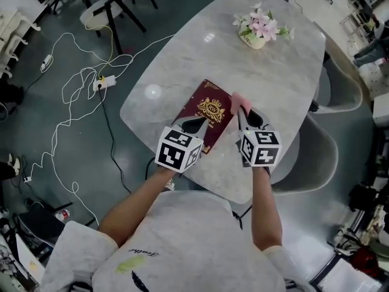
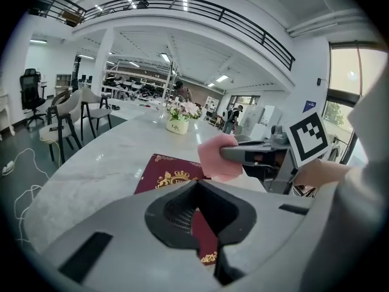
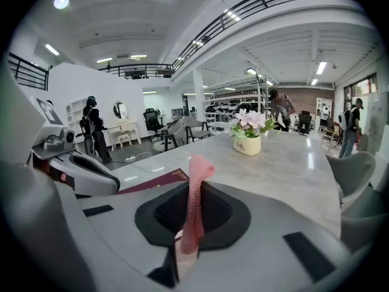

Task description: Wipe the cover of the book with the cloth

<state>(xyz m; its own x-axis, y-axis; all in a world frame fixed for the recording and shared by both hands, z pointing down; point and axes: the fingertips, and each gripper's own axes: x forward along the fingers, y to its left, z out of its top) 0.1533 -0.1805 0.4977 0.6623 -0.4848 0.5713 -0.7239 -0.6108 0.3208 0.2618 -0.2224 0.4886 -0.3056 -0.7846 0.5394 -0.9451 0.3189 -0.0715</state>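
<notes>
Two closed grippers over book [image 1: 211, 110]: left gripper [image 1: 196, 125] empty, right gripper [image 1: 244, 112] on cloth [image 1: 237, 100]; flower pot [image 1: 254, 40] beyond.

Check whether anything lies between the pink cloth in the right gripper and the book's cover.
Nothing visible does. The right gripper holds the cloth at the right edge of the book, with bare cover beside it. The left gripper, shut, sits over the book's near left part, off to one side.

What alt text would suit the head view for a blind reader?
A person's left gripper and right gripper point at a dark red book on a marble table; the right jaws pinch a pink cloth. Flowers stand beyond.
</notes>
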